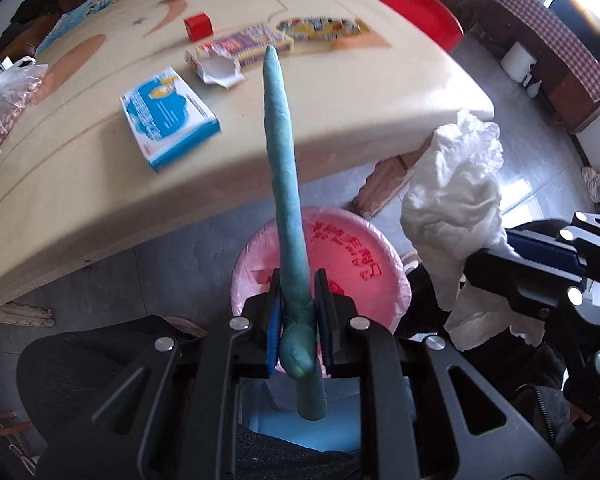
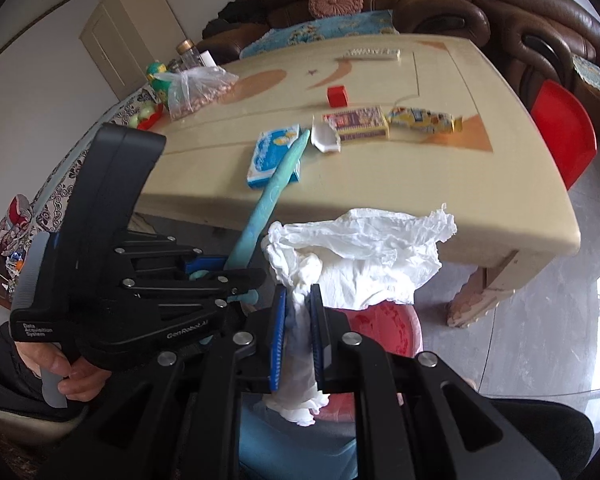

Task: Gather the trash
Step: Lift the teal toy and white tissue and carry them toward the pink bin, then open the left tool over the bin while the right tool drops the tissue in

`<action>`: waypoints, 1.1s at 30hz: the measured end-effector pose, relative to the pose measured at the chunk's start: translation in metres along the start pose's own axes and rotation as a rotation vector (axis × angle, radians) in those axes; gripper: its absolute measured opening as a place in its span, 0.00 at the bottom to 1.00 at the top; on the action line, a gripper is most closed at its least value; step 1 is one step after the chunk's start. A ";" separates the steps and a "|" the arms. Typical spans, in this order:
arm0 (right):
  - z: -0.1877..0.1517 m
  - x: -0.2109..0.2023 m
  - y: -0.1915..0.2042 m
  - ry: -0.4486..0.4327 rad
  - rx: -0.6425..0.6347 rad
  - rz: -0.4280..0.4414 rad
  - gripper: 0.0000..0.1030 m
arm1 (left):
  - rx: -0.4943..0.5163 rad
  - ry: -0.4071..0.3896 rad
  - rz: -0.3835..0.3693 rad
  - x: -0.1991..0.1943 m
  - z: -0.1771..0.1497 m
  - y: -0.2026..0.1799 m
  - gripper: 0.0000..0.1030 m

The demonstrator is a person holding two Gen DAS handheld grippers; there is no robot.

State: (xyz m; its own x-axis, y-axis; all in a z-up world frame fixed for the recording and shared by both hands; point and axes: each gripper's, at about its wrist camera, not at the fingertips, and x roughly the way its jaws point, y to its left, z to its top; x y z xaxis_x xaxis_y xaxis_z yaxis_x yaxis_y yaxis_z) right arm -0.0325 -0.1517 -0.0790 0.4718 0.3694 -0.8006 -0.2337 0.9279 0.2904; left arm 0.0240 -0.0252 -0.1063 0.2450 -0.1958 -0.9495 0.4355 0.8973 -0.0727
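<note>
**A:** What has the left gripper (image 1: pixel 296 312) got?

**B:** A long twisted teal strip (image 1: pixel 281 152), clenched between the blue pads low down, its tip pointing up and away. The gripper hangs directly above the pink-lined bin (image 1: pixel 364 252) on the floor.

**A:** And the other one?

**B:** The right gripper (image 2: pixel 299 332) is clamped on a crumpled white tissue (image 2: pixel 364 256). Most of the tissue billows out past the fingers; a twisted tail pokes out behind them. It too is over the bin (image 2: pixel 396 332), on the right side of the rim, just beside the left gripper (image 2: pixel 220 276).

**A:** Anything left on the table (image 1: pixel 80 184)?

**B:** Plenty, all beyond the bin. Nearest the bin's side of the table lies a blue and white box (image 1: pixel 168 118). Farther back sits a torn-open carton (image 1: pixel 220 68), touching a purple and yellow box (image 1: pixel 252 46), then a yellow wrapper (image 1: pixel 324 28). A small red cube (image 1: pixel 198 26) stands behind those. A clear plastic bag (image 2: pixel 196 88) sits at the table's far left, well apart from the bin.

**A:** Nearby furniture?

**B:** A red chair (image 2: pixel 564 128) stands at the table's right end, and a brown sofa (image 2: pixel 420 12) behind the table.
</note>
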 end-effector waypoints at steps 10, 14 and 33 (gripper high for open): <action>-0.015 0.038 -0.018 0.095 0.029 -0.005 0.12 | 0.035 0.116 -0.007 0.056 -0.012 -0.006 0.16; -0.019 0.058 -0.027 0.136 0.048 0.004 0.12 | 0.045 0.160 -0.005 0.078 -0.014 -0.007 0.16; -0.057 0.189 -0.078 0.417 0.147 0.021 0.12 | 0.030 0.361 0.028 0.181 -0.030 0.012 0.16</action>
State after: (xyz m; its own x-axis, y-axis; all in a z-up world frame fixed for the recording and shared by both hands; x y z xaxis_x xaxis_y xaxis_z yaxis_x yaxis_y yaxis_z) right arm 0.0261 -0.1576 -0.2830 0.0778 0.3647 -0.9279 -0.1023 0.9287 0.3565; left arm 0.0469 -0.0381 -0.2880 -0.0625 -0.0145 -0.9979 0.4593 0.8873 -0.0416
